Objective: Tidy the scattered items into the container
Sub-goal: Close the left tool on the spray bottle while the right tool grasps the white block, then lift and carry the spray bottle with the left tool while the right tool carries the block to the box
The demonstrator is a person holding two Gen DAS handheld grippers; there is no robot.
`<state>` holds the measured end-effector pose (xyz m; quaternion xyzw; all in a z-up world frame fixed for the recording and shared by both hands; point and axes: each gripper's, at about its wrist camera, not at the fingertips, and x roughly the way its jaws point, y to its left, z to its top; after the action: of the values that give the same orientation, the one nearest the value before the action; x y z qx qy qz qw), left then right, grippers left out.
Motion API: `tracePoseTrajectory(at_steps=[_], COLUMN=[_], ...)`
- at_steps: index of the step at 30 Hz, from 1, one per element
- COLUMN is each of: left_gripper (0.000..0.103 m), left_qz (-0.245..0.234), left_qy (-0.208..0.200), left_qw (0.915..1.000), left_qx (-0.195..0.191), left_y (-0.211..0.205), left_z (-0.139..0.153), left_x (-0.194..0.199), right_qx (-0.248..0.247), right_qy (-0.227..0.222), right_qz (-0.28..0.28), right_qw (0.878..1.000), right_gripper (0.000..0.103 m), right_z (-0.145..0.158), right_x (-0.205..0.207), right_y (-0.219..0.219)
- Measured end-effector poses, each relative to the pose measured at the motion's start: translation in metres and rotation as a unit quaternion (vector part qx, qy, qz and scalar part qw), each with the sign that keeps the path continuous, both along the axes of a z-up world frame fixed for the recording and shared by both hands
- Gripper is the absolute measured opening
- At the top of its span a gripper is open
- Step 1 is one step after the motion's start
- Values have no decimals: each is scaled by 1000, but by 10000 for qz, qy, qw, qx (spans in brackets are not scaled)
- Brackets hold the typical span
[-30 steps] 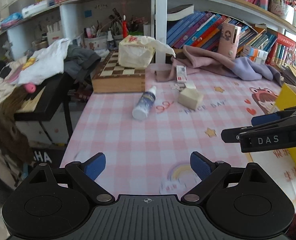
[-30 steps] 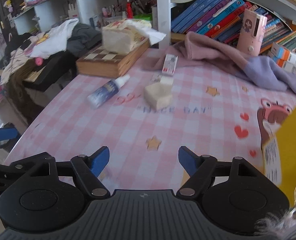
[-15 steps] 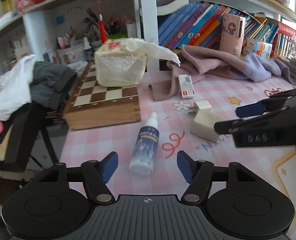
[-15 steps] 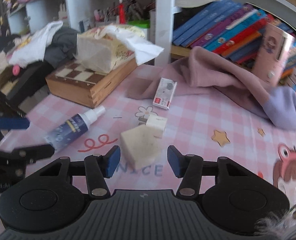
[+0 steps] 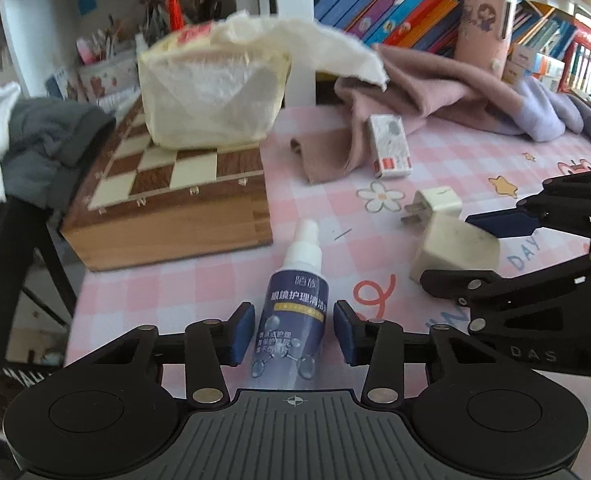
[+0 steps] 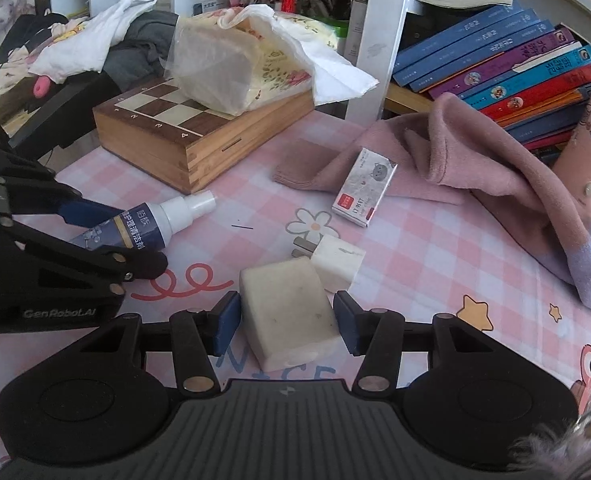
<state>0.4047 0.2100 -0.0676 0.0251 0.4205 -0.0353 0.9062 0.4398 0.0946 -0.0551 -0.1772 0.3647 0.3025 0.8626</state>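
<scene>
A dark-blue spray bottle [image 5: 295, 304] with a white nozzle lies on the pink checked tablecloth [image 5: 199, 280]. My left gripper [image 5: 293, 334] straddles its body. Its jaws are closing, and slim gaps still show at both blue pads. The right wrist view has that gripper [image 6: 123, 240] at the left, around the bottle [image 6: 147, 228]. A cream block [image 6: 287, 312] lies between my right gripper's [image 6: 287, 322] pads, and both pads touch its sides. A small white plug [image 6: 337, 260] rests against the block's far end. A small white carton [image 6: 363, 188] lies beyond. No container is in view.
A wooden chessboard box [image 5: 167, 200] with a tissue pack [image 5: 215, 96] on top stands just behind the bottle. A pink cloth [image 6: 475, 152] sprawls at the back right under shelves of books [image 6: 495, 60]. The table's left edge drops to a dark chair with clothes [image 6: 95, 52].
Both grippers came forward and down over the table. The left jaws narrowed around the spray bottle. The right jaws closed in on the cream block.
</scene>
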Motion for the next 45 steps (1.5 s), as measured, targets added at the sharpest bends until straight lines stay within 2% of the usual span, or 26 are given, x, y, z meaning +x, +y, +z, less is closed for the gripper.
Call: tracePoseTrajectory(at_steps=[5,10,17,31,38,45], left_gripper=[31,31,31,31,31,31], left_qz=[-67,49,71,243,235,316], left_qy=[47,25,-244,-687,-906,-878], left_qw=[9999,9997,9987,9930,9880,9814], left_qx=[-92,-251,-440,-928,-1228,-1675], left_y=[3,1,-9,-23,-31,-35], left_z=[3,9,37,87,104,108], left_x=[-1,-16,-52,-161,-223,-290], right_qx=[6,105,577,1080,1249,1213], right_qy=[50,188,246,-230,-262,-303], right_qz=[58,74,-210,-259,-398,-393], right_qw=[10000,9997,9978,9936,9910,9914], right_gripper=[46,35,32,32,32,32], right_z=[-4,3,32,97,111,115], right_x=[3,-1,-28,-141,-203,-273], right_y=[0,-3,-19,-70,-91,-109])
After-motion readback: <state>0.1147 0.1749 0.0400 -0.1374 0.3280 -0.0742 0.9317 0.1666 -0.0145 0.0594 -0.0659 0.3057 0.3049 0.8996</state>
